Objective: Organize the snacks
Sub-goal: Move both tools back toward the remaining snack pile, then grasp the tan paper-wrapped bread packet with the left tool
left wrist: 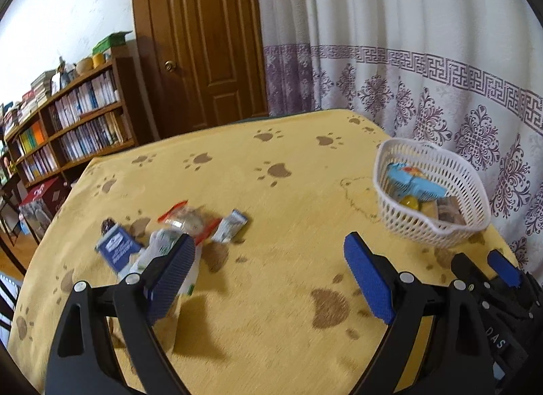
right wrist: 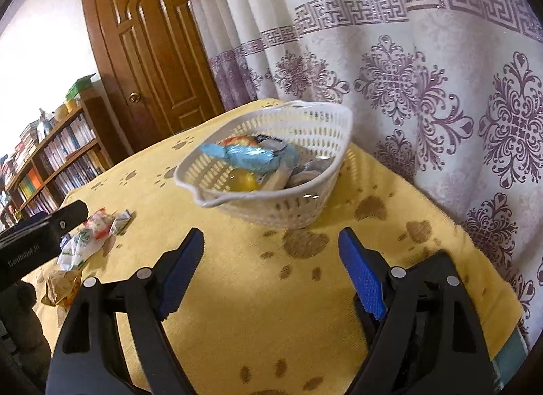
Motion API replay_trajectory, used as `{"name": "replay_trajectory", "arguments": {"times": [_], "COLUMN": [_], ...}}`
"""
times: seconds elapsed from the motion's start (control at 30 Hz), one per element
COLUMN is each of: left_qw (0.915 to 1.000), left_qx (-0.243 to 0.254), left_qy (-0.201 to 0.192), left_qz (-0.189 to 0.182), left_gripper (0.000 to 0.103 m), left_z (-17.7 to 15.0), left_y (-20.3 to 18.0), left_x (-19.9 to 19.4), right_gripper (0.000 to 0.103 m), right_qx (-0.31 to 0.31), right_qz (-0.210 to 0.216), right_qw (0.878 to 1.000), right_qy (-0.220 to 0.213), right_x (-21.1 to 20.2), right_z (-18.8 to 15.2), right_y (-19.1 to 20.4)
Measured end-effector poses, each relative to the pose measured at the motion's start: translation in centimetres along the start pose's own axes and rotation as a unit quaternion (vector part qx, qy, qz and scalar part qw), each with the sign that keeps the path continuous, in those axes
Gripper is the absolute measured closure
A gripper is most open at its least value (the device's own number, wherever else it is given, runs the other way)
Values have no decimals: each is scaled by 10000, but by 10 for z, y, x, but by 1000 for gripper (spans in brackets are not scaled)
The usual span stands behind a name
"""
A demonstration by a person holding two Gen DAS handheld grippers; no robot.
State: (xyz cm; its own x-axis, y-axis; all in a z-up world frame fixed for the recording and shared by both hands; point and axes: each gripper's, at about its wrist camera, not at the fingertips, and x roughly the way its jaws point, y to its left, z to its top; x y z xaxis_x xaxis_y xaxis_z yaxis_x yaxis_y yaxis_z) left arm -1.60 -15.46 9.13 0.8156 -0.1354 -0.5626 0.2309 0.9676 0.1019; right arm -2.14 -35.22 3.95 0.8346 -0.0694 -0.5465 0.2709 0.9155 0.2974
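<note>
A white and green packet (left wrist: 159, 245) near the table's (left wrist: 271, 293) left edge is partly hidden behind a finger pad (left wrist: 171, 276) of the left gripper (left wrist: 268, 276). The print on the blue packet (left wrist: 117, 249) beside it is too blurred to read. In the basket (right wrist: 288, 205), the lower snacks (right wrist: 298, 171) are covered by a blue wrapper (right wrist: 247, 155).

My table's yellow paw-print cloth (left wrist: 271, 198) carries the white plastic basket (left wrist: 441, 222), and well left of that basket lie loose snack packets (left wrist: 190, 222) and a blue packet (left wrist: 117, 249).
</note>
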Motion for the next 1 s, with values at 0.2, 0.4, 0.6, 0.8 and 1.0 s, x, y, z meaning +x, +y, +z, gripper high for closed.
{"name": "replay_trajectory", "arguments": {"times": [0.2,0.4,0.6,0.8,1.0], "left_qw": [9993,9974,9920,9867,9849], "left_qx": [-302,-643,-1095,-1380,-1499], "left_qy": [154,214,310,547,762], "left_qz": [126,255,545,661,402], "left_gripper": [14,14,11,11,11], "left_z": [-17,-33,-57,-77,-83], "left_y": [28,60,103,134,141], "left_x": [-4,-14,-21,-17,-6], "right_gripper": [20,20,20,20,20], "right_qx": [-118,-251,-349,-357,-430], "right_qz": [121,175,144,119,113], "right_qw": [9998,9994,9991,9991,9988], "right_qy": [108,160,169,173,199], "right_x": [-1,-1,-1,-1,0], "right_z": [-8,-14,-17,-18,-19], "right_y": [15,27,32,32,36]}}
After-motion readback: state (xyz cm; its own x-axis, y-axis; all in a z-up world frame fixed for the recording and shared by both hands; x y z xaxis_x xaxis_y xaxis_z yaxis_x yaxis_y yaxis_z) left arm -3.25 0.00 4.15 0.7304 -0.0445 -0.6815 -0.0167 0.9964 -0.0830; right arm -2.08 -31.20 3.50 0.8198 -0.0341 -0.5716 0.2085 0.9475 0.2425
